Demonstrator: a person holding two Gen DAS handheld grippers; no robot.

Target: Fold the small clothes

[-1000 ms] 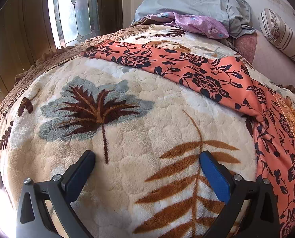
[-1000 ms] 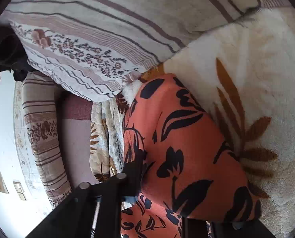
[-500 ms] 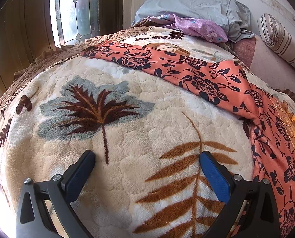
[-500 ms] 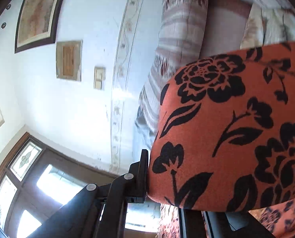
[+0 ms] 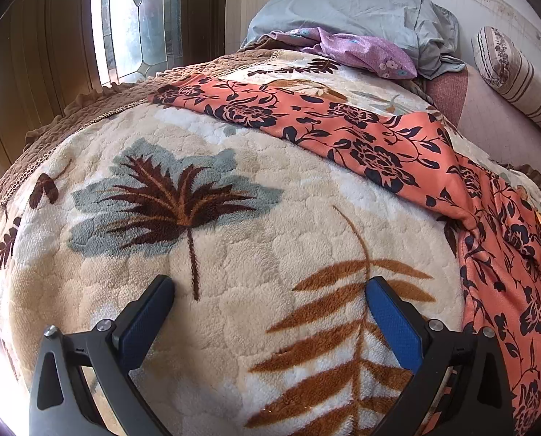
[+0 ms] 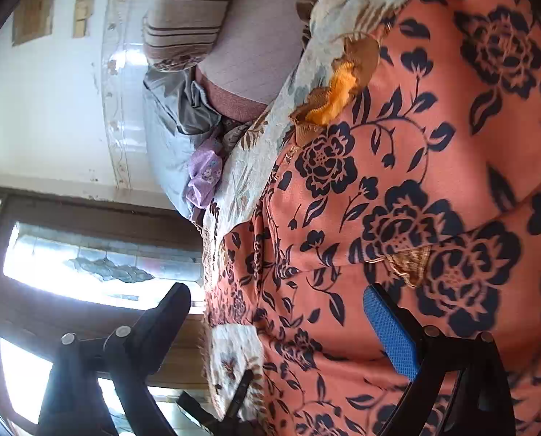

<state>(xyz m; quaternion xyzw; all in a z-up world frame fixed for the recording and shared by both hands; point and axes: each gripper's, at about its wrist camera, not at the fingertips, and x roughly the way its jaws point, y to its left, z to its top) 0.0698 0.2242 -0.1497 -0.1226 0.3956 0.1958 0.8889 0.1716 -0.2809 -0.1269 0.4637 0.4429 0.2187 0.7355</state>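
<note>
Left gripper (image 5: 268, 296): spread wide, blue pads apart, nothing between them; it hovers low over the blanket (image 5: 212, 290), right above the brown fern print.
Right gripper (image 6: 277, 309): spread too, holding nothing. One finger shows dark against the window (image 6: 99, 272); the blue-padded one sits over the garment (image 6: 397, 189).
Garment: orange cloth with dark navy flowers, lying on the bed. From the left wrist it (image 5: 343, 123) runs as a long band from the far left edge of the blanket across to the near right, where it bunches and drapes downward. Flat for the most part, with a crease where the band turns.
Detail: a gold lace trim (image 6: 337, 87) shows at the cloth's upper edge in the right wrist view, and a smaller gold patch sits lower on the fabric.
Blanket: cream plush with leaf prints, bare in front of the left gripper.
Head of bed: grey pillow (image 5: 350, 11), purple floral cloth (image 5: 361, 51) lying against it, striped bolster (image 5: 517, 76) off to the right.
</note>
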